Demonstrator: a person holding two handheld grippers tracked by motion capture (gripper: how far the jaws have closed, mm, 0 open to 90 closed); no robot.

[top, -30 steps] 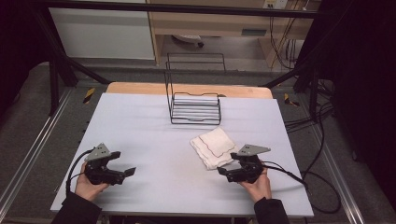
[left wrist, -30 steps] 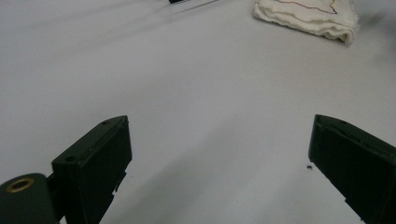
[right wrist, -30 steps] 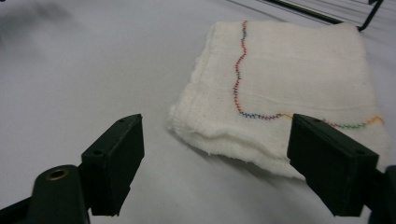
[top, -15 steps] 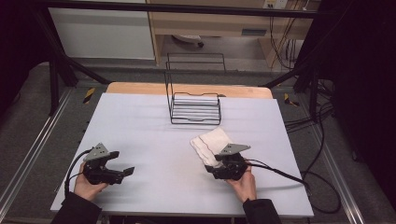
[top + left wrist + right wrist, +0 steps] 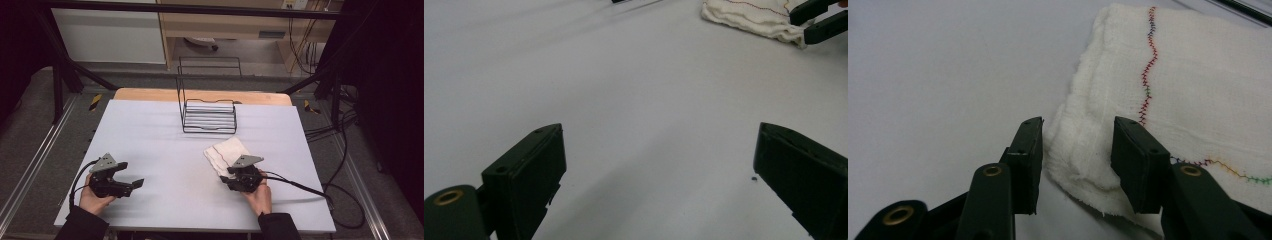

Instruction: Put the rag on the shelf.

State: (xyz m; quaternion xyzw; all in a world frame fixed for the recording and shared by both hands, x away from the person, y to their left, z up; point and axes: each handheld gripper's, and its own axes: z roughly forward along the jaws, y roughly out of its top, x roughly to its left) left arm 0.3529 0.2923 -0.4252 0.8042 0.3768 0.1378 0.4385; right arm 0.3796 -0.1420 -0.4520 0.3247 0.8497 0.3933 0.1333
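Note:
A folded white cloth (image 5: 226,151) with a zigzag coloured seam lies on the grey table, right of centre. My right gripper (image 5: 226,176) sits at the cloth's near corner. In the right gripper view its jaws (image 5: 1077,145) straddle that corner of the cloth (image 5: 1198,90); they have just been closing, and the pads stand close beside the bunched edge without clamping it. My left gripper (image 5: 131,175) rests near the front left of the table, wide open (image 5: 656,165) over bare table. The left gripper view also shows the cloth (image 5: 749,15) and the right gripper (image 5: 800,26) far off.
A black wire rack (image 5: 209,115) stands at the back middle of the table (image 5: 150,130), just beyond the cloth. A wooden strip (image 5: 150,94) runs along the far edge. Cables trail off the right side onto the floor.
My right gripper has moved left and forward to the cloth's near corner, and its jaws have narrowed around it. The left gripper has stayed put.

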